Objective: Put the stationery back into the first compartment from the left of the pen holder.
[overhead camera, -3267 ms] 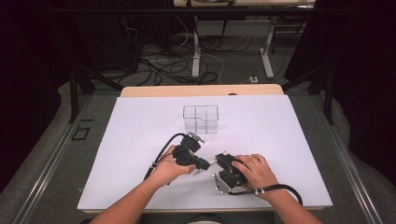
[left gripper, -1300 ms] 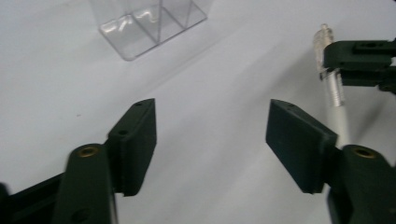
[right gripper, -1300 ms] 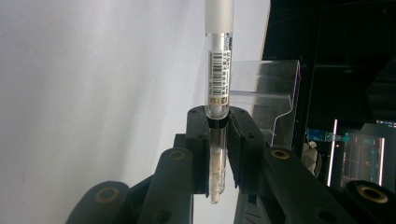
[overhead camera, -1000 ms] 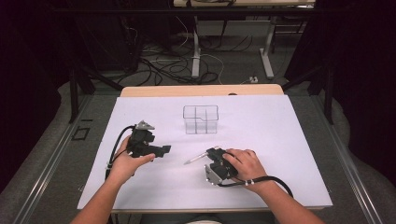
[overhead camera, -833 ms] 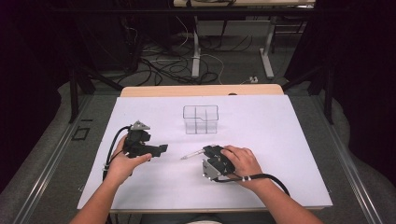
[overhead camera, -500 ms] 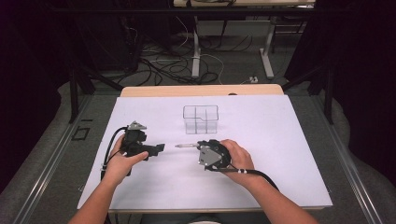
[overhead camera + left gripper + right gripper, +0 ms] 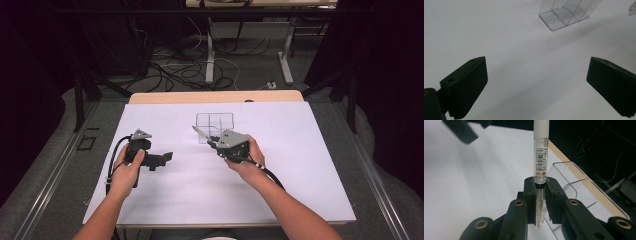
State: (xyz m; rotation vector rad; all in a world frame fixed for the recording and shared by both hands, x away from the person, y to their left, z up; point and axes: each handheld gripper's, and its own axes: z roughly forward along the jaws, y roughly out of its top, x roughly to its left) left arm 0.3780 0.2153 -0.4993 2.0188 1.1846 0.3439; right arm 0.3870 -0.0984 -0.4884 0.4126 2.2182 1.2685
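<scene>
Right gripper (image 7: 214, 142) clamps a clear plastic pen with white cap (image 7: 540, 157), held just beside the clear plastic divided organizer (image 7: 215, 121) near the white table's (image 7: 300, 165) far edge. Left gripper (image 7: 167, 157) jaws wide, just opened, nothing between them.

- High view: the white table sheet (image 7: 300, 150) is evenly and brightly lit from above; the surroundings fall off to near black.
- Left gripper view: soft, diffuse shadows on the sheet; the near jaws are slightly out of focus.
- Right gripper view: the pen (image 7: 540, 157) is sharp, its white top overexposed; the background is dark and blurred.
</scene>
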